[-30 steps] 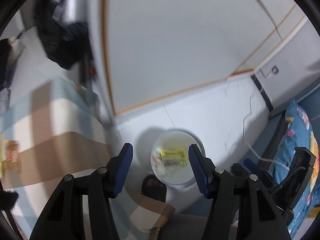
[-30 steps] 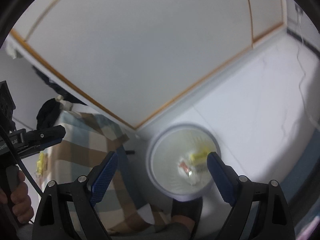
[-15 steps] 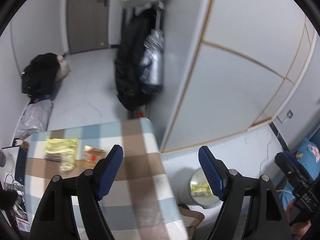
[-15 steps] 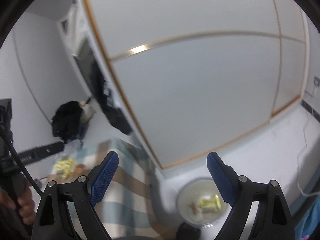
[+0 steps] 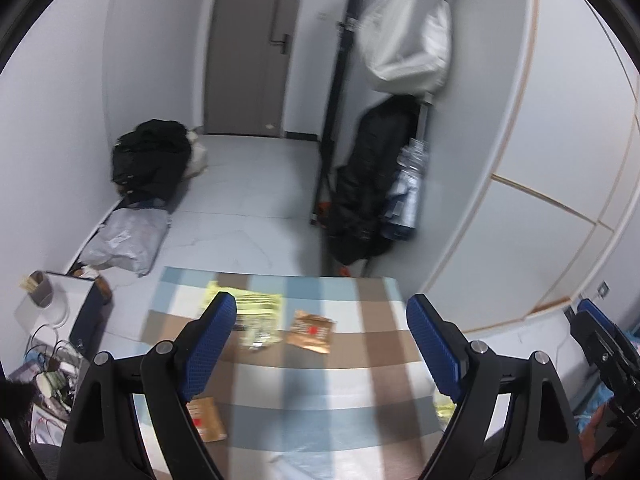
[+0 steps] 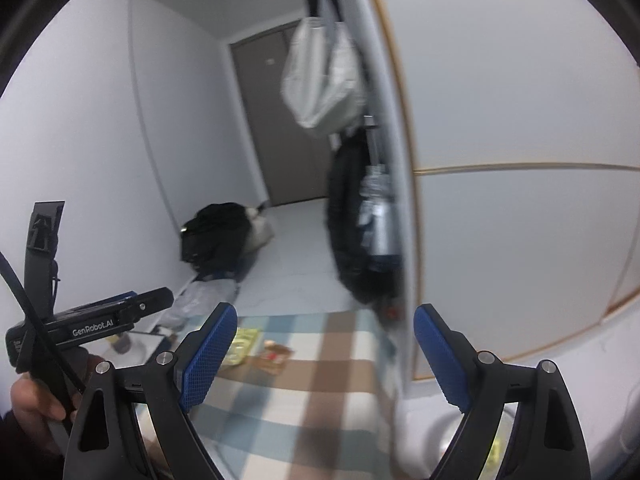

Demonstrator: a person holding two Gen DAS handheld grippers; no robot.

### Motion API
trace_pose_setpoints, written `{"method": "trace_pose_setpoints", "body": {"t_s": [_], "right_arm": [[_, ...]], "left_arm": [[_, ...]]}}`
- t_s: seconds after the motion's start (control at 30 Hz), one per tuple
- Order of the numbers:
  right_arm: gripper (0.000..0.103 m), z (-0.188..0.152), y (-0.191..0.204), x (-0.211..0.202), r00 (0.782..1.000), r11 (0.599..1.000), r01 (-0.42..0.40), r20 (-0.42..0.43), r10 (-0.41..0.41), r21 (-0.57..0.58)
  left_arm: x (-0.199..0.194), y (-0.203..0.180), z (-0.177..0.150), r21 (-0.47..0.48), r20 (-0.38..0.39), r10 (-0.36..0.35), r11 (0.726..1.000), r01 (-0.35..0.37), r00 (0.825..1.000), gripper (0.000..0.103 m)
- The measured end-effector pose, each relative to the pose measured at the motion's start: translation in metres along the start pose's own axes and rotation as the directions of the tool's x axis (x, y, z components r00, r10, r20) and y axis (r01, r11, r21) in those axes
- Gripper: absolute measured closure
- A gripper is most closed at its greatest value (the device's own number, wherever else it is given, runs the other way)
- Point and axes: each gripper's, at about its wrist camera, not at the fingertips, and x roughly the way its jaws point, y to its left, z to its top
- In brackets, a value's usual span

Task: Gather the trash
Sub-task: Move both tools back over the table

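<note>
My left gripper (image 5: 320, 340) is open and empty above a table with a checked cloth (image 5: 304, 392). On the cloth lie a yellow wrapper (image 5: 252, 304), a copper-brown wrapper (image 5: 311, 331), a crumpled clear wrapper (image 5: 256, 334) and a brown packet (image 5: 206, 420) near the front left. My right gripper (image 6: 322, 354) is open and empty, higher up at the table's right side. In the right wrist view the yellow wrapper (image 6: 242, 344) and the brown wrapper (image 6: 274, 358) lie far back. The white bin (image 6: 504, 436) shows at the bottom right behind my right finger.
A white wardrobe (image 5: 560, 160) stands to the right. Black bags (image 5: 360, 200) and a hanging white bag (image 5: 404, 40) are by a pole. A black bag (image 5: 150, 160) and a grey parcel (image 5: 124, 240) lie on the floor. Clutter (image 5: 52, 344) sits left of the table.
Both grippers have swung up and away from the bin on the floor toward the table. The wrappers on the cloth have come into view. Both stay open and empty.
</note>
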Motion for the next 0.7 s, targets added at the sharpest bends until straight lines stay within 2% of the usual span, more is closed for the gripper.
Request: {"method": "trace_pose_setpoints", "body": {"t_s": [0.1,0.17,0.37,0.53,0.7], "right_arm": [[0.013,-0.004,0.025,0.002,0.999,0.999,-0.043,0.003,0.043,-0.024],[0.013,-0.007,0.043,0.009,0.998,0.997,-0.067,-0.008,0.066,-0.041],[0.013,-0.022,0.084,0.035,0.991,0.990,-0.125,-0.051,0.122,-0.061],[0.013,-0.041,0.113,0.058,0.982,0.983,-0.169,-0.102,0.161,-0.077],[0.013,-0.065,0.129,0.079,0.972,0.976,-0.193,-0.156,0.177,-0.100]], "left_arm": [[-0.001,0.022,-0.004,-0.027,0.010,0.030,0.999,-0.030,0.999,0.017],[-0.001,0.035,-0.007,-0.045,0.015,0.048,0.998,-0.047,0.999,0.012],[-0.001,0.070,-0.019,-0.073,0.014,0.097,0.993,-0.096,0.995,0.011],[-0.001,0.095,-0.028,-0.079,0.012,0.107,0.991,-0.105,0.994,0.011],[0.010,0.121,-0.039,-0.127,-0.017,0.122,0.984,-0.123,0.992,0.011]]}}
